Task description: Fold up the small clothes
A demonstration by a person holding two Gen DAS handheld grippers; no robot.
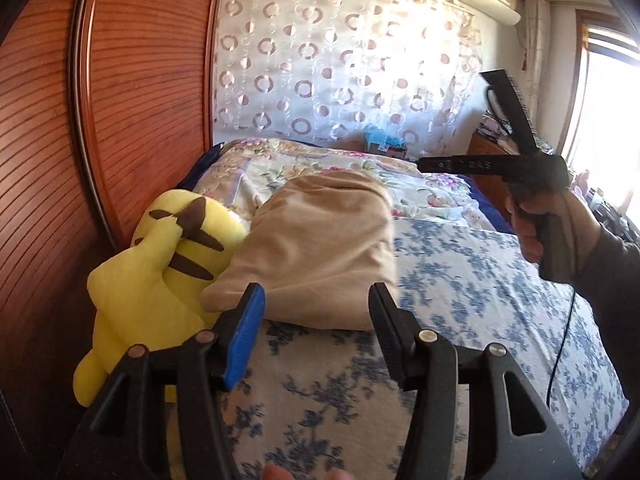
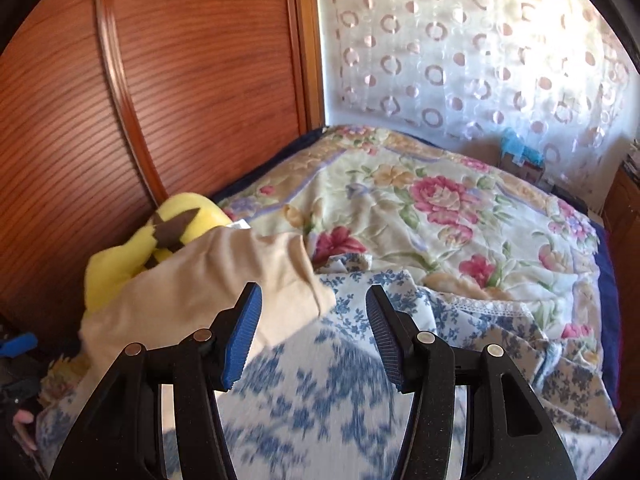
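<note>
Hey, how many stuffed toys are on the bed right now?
1. A yellow plush toy lies against the wooden headboard, touching the beige garment beside it. Others could be hidden under the bedding.

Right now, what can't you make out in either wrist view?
- Beige garment: near end behind left gripper fingers, left view; fold state unclear.
- Yellow plush: mostly covered by garment, right view.
- Blue floral sheet: motion-blurred under right gripper.
</note>
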